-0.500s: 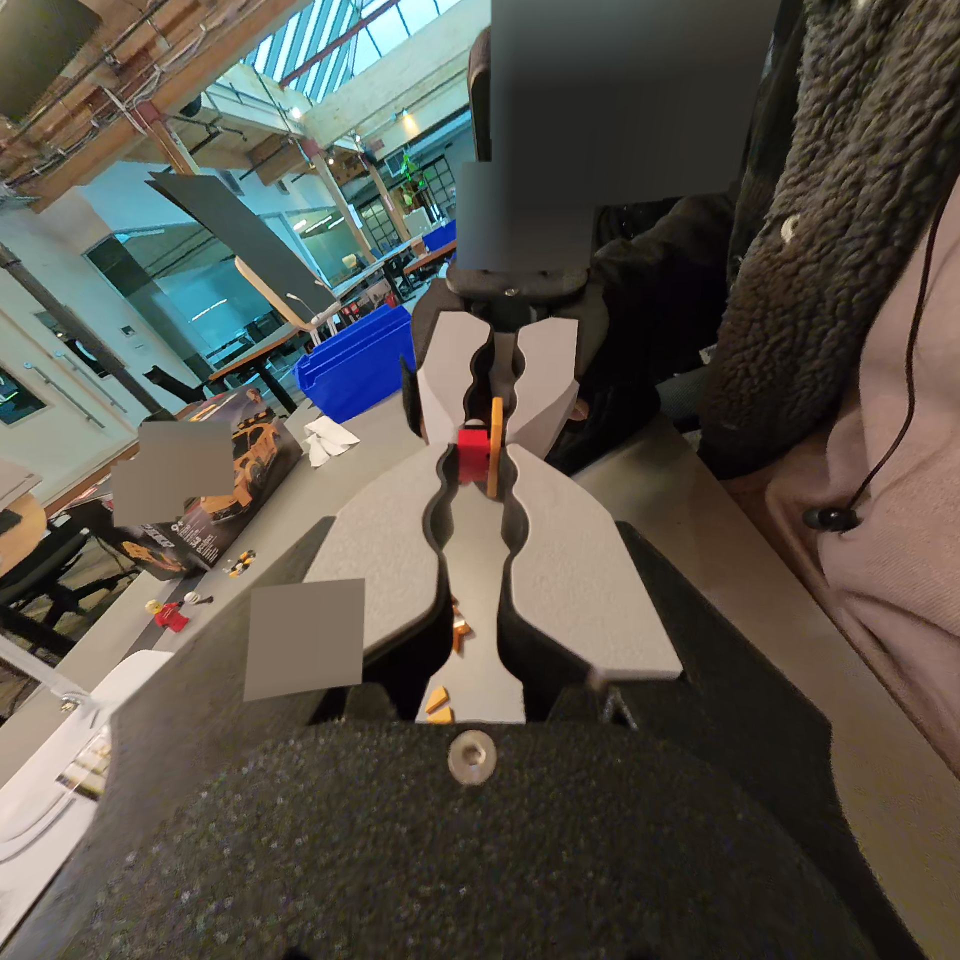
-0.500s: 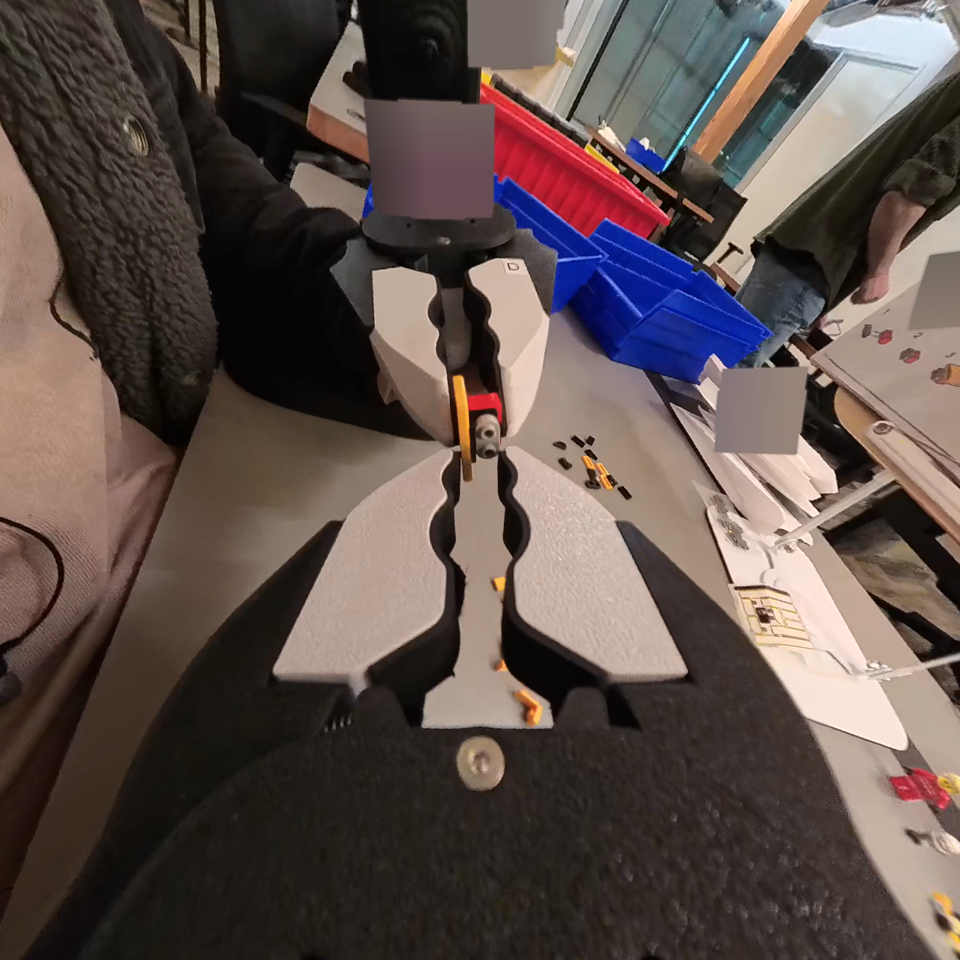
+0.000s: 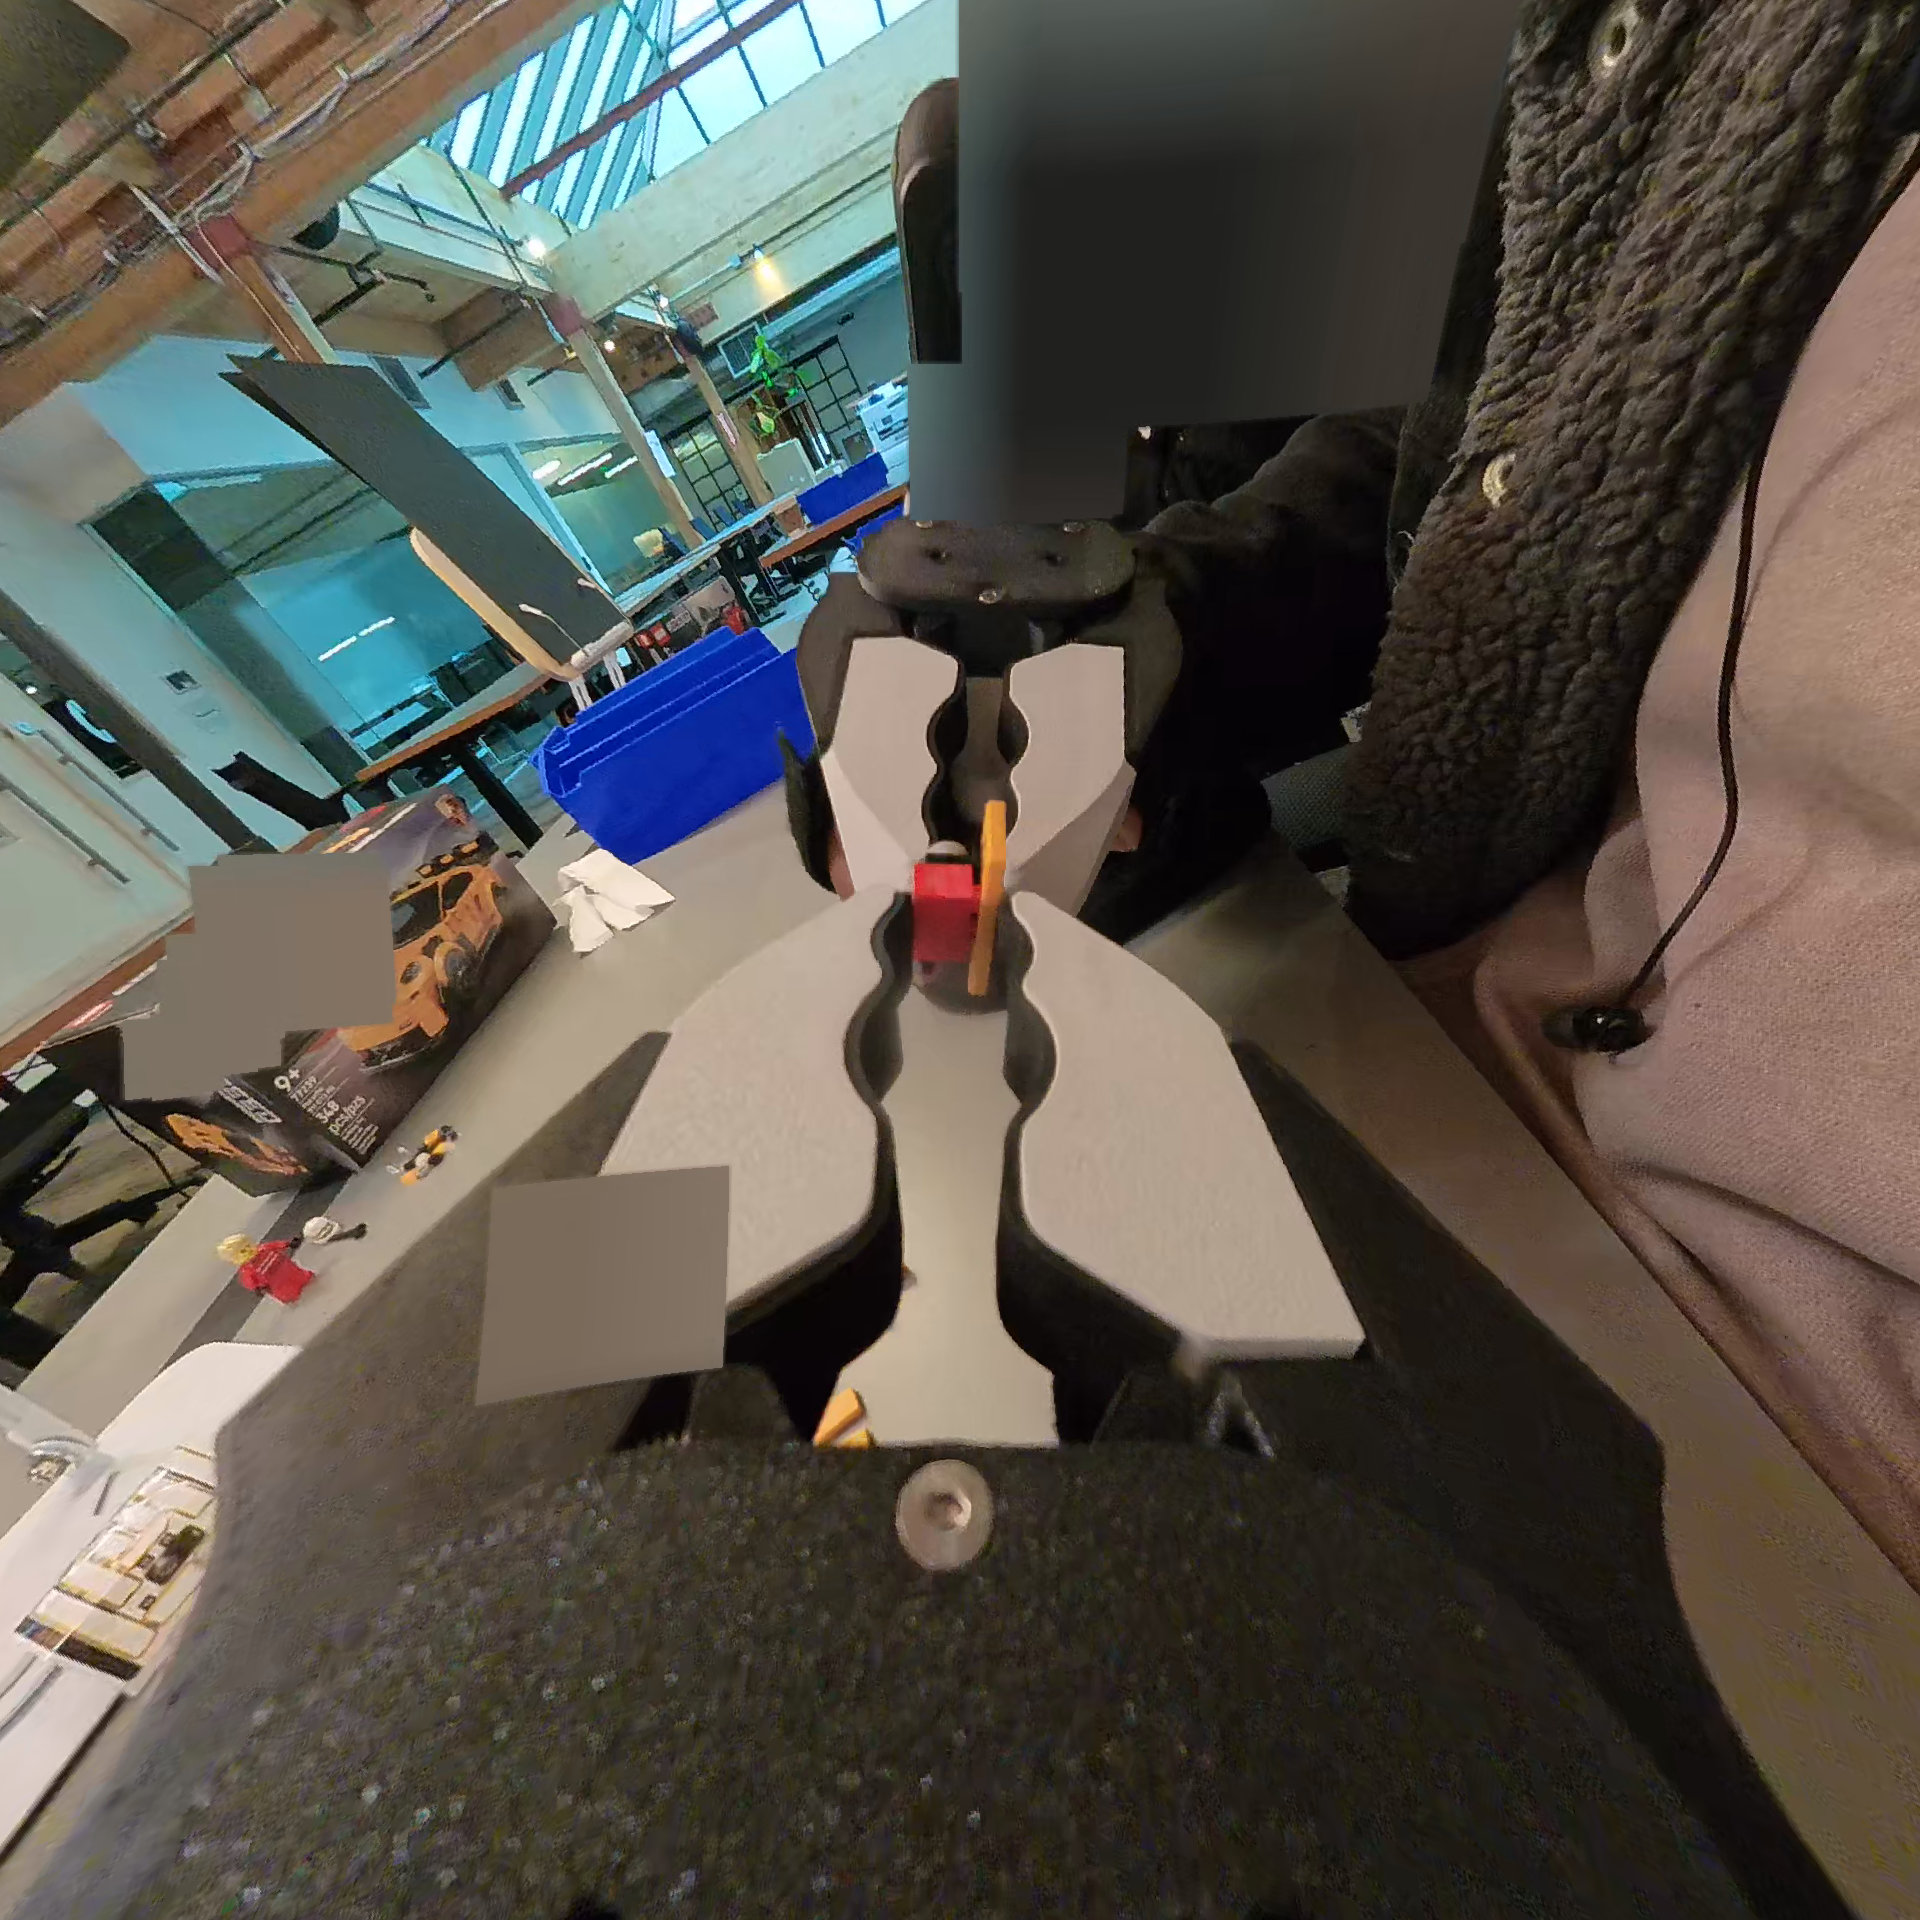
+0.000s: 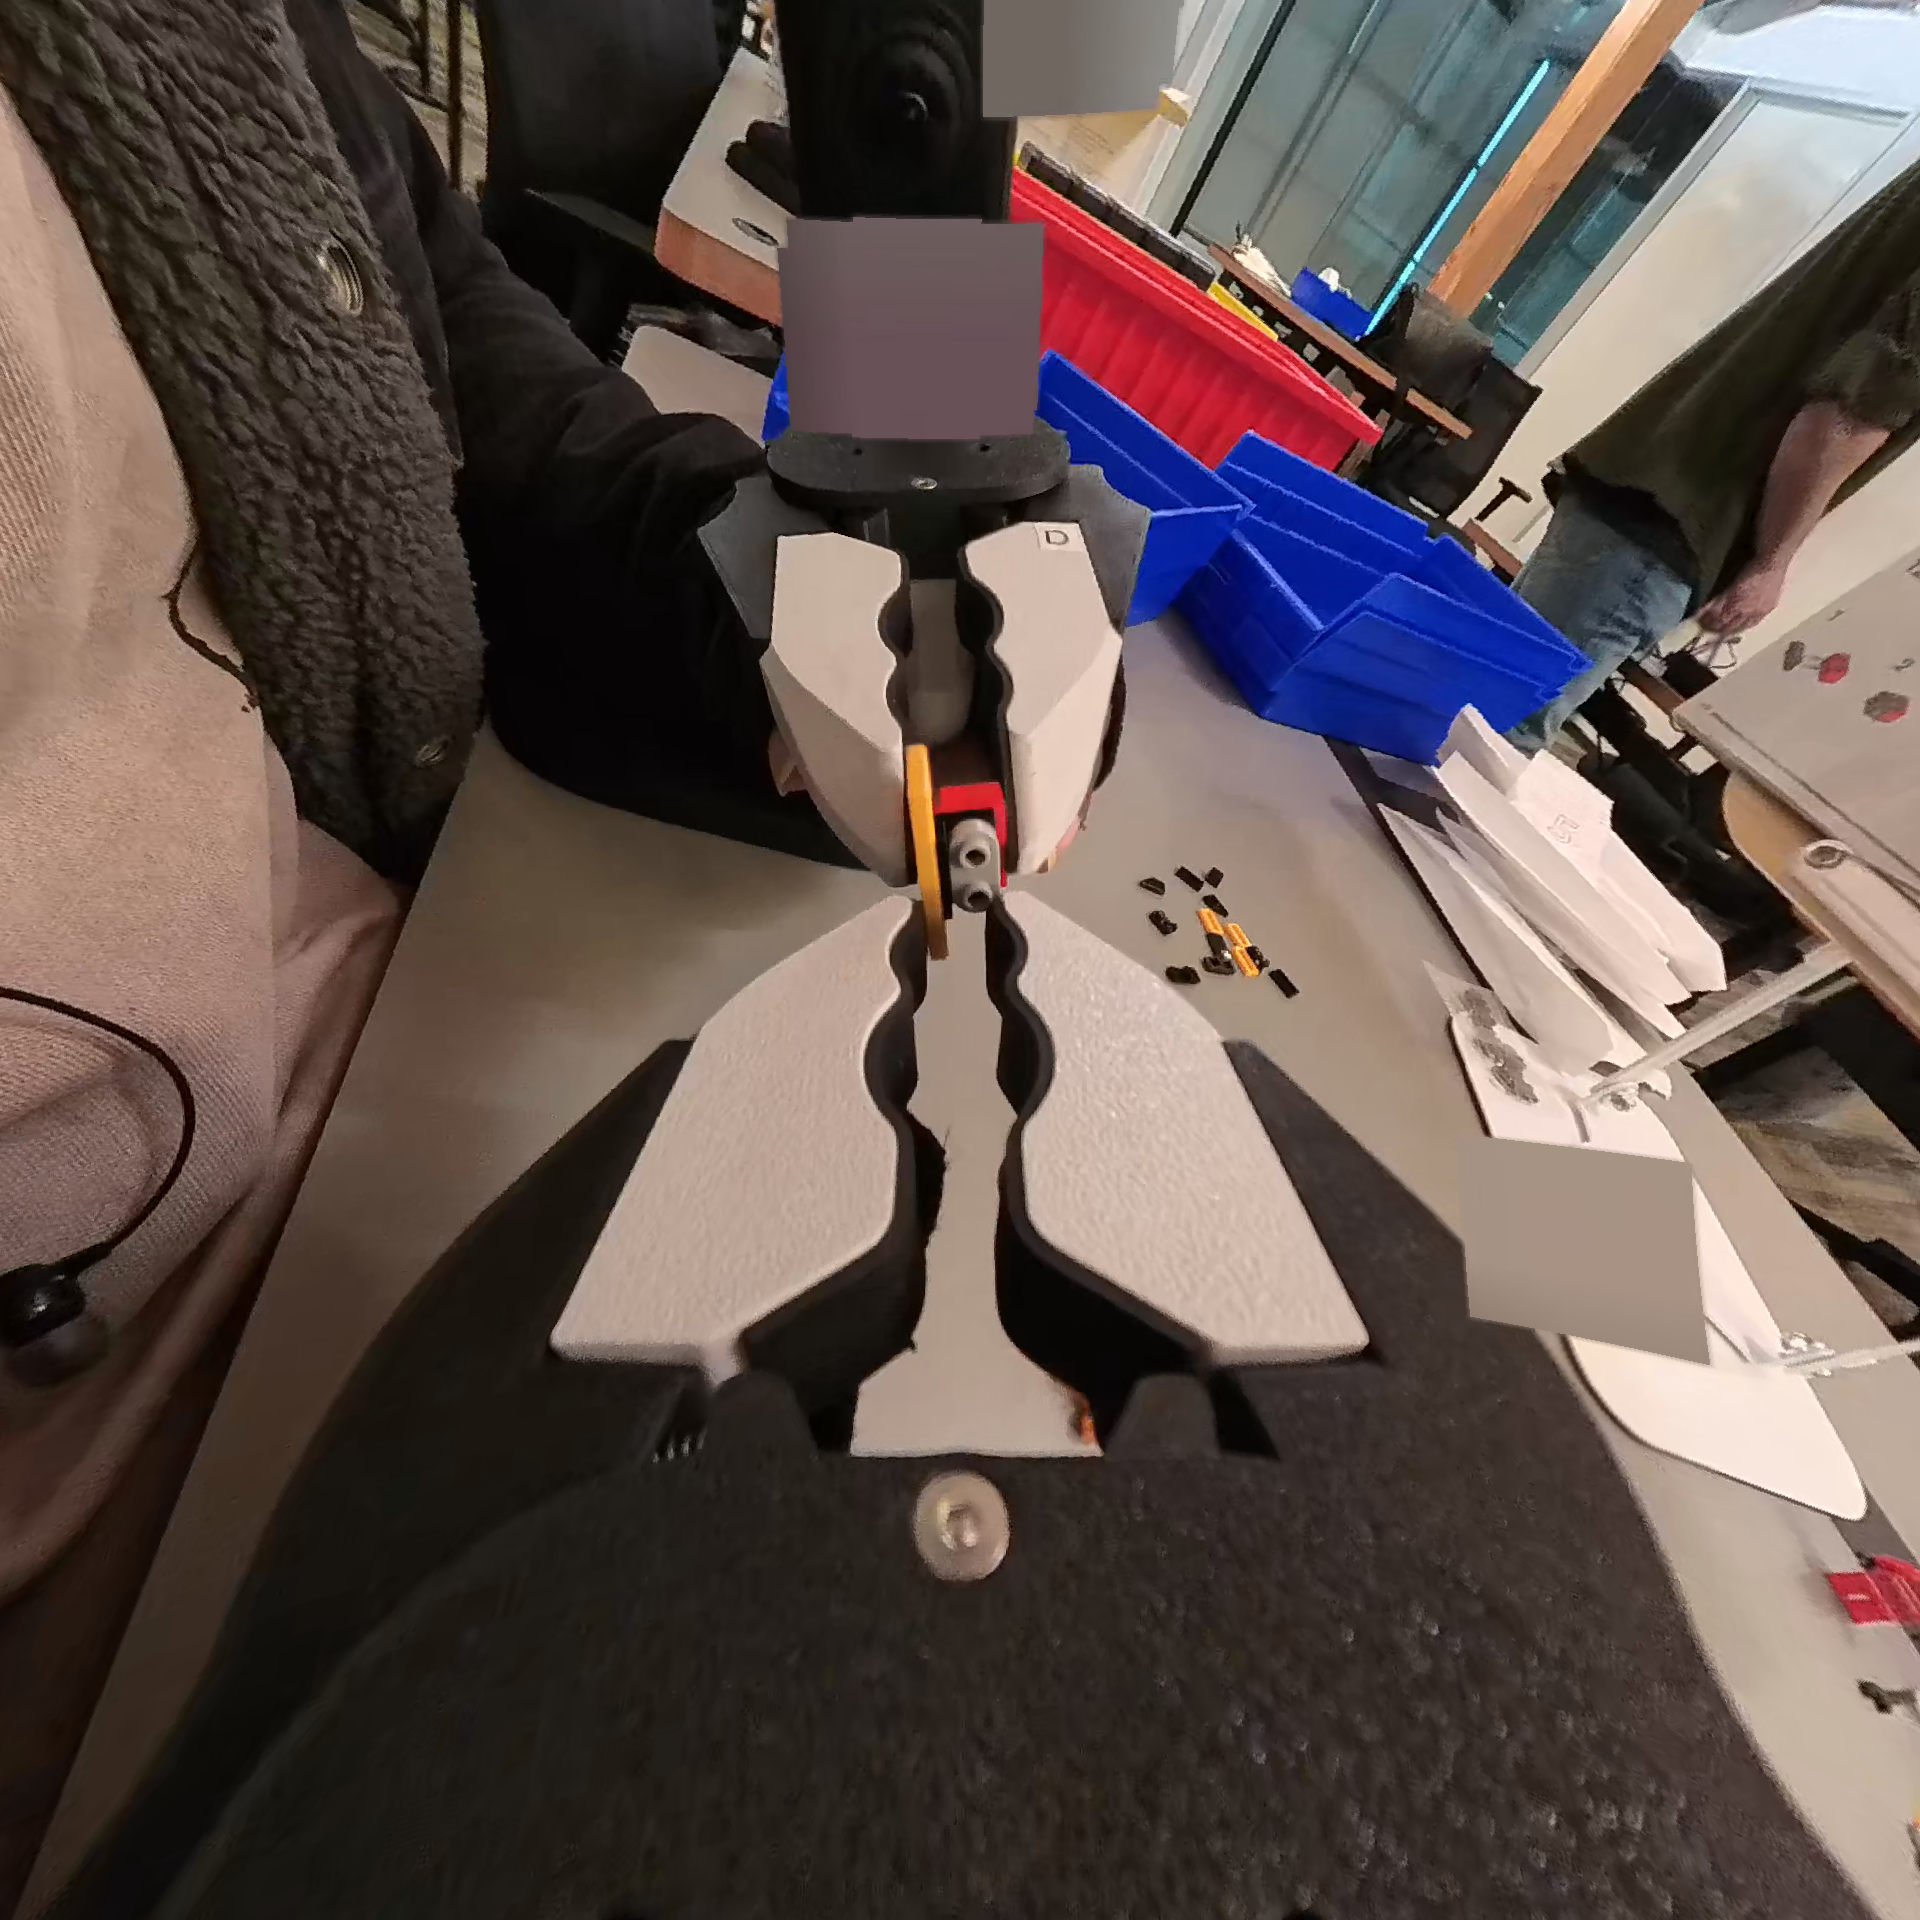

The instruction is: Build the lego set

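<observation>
A small lego assembly is held in the air between my two facing grippers: a red brick (image 3: 940, 914) with a thin orange plate (image 3: 987, 894) on one side and grey studs (image 4: 974, 871). My left gripper (image 3: 954, 940) is shut on it. It also shows opposite in the right wrist view (image 4: 954, 883), with the red brick (image 4: 971, 800) and orange plate (image 4: 925, 862) clamped between its fingers. My right gripper (image 4: 954, 920) comes from the other side. Its tips close on the plate's lower end and the grey studs.
On the grey table (image 4: 520, 987) lie loose black and orange pieces (image 4: 1216, 935), paper bags (image 4: 1558, 883), the lego box (image 3: 416, 987) and a red minifigure (image 3: 272, 1262). Blue bins (image 4: 1382, 623) and a red bin (image 4: 1174, 332) stand behind. A person's fleece jacket (image 3: 1610, 520) is close by. Both grippers' tips are close together, under 4 cm apart.
Both grippers have shifted together over the table with the assembly between them. The right gripper's fingertips have drawn closer together around the plate's end and the grey studs.
</observation>
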The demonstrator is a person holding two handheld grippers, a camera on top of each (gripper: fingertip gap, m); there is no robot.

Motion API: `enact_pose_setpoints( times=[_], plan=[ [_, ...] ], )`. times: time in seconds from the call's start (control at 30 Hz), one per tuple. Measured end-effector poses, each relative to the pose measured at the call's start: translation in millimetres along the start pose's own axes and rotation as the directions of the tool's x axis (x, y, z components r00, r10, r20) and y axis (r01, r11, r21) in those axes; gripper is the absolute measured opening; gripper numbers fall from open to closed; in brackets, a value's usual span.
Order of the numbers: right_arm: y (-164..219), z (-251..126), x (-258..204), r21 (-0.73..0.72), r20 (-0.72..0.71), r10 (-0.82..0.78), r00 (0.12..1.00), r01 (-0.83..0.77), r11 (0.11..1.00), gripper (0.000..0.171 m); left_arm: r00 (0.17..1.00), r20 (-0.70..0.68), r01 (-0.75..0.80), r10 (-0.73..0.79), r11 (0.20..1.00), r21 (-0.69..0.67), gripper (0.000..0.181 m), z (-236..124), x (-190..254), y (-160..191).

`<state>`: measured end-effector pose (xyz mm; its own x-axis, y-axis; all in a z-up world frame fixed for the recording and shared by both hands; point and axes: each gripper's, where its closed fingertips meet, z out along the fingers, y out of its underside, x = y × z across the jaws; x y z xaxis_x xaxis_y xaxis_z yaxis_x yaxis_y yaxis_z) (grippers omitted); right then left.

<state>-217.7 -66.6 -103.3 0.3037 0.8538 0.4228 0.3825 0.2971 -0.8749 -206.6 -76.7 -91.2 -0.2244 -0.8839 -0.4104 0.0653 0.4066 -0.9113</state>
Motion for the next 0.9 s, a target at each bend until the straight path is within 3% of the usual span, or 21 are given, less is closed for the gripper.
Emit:
enact_pose_setpoints(
  times=[0.03,0.33,0.73,0.9],
  plan=[
    [1,0,0,-0.004,0.001,0.0,1.0,0.0,1.0,0.003,1.0,0.005,0.007,-0.007,1.0,-0.008,0.019,0,-1,1],
    [4,2,2,-0.029,-0.016,0.016,1.0,-0.016,0.999,0.004,0.999,0.02,0.027,-0.026,0.999,-0.025,0.015,-2,-6,4],
    [-15,0,6,0.099,-0.008,0.081,0.997,-0.08,0.992,0.0,0.99,-0.009,0.14,-0.14,0.98,0.14,0.015,-10,-11,-17],
    [-1,-2,3,-0.043,0.049,0.052,0.997,-0.05,0.998,0.0,0.988,-0.031,0.153,-0.152,0.987,0.045,0.017,-7,-10,1]
  ],
)
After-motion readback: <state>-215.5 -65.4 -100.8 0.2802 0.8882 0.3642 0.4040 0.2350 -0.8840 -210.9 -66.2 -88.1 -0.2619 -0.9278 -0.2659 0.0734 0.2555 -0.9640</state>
